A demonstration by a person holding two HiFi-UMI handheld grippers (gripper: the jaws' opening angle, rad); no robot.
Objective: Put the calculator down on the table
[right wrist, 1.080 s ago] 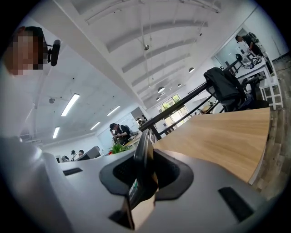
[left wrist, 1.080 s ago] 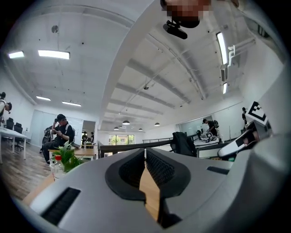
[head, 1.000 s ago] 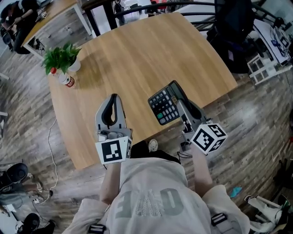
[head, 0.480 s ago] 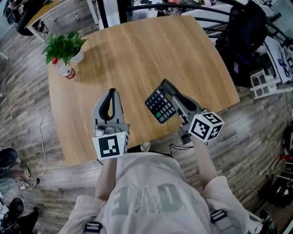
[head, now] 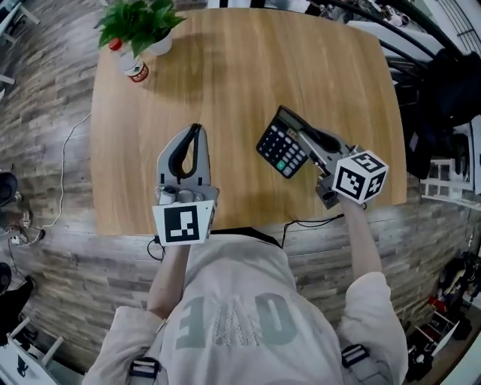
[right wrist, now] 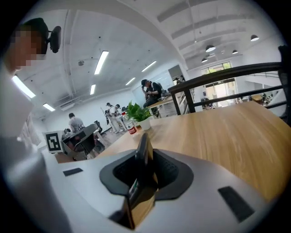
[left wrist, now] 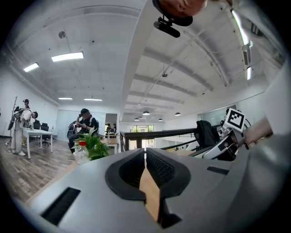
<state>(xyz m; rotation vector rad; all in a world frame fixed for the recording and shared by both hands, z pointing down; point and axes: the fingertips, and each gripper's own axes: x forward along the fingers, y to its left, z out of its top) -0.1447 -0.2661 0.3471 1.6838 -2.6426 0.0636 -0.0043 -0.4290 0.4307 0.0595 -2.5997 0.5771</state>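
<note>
A black calculator (head: 282,149) with grey keys and one green key hangs tilted over the right front part of the wooden table (head: 225,75). My right gripper (head: 302,134) is shut on its right edge. In the right gripper view the calculator (right wrist: 142,157) stands edge-on between the pads. My left gripper (head: 197,129) hovers over the table's front left part, a hand's width left of the calculator, shut with nothing in it. Its pads (left wrist: 152,166) meet in the left gripper view.
A potted plant (head: 143,21) and a red-capped bottle (head: 132,65) stand at the table's far left corner. A black railing (right wrist: 227,75) runs behind the table. Dark chairs and gear (head: 451,90) crowd the right side. People (left wrist: 85,122) sit at desks far off.
Both grippers have moved farther in over the table and lower. The right one has turned, with the calculator still in its grip and now away from the front edge.
</note>
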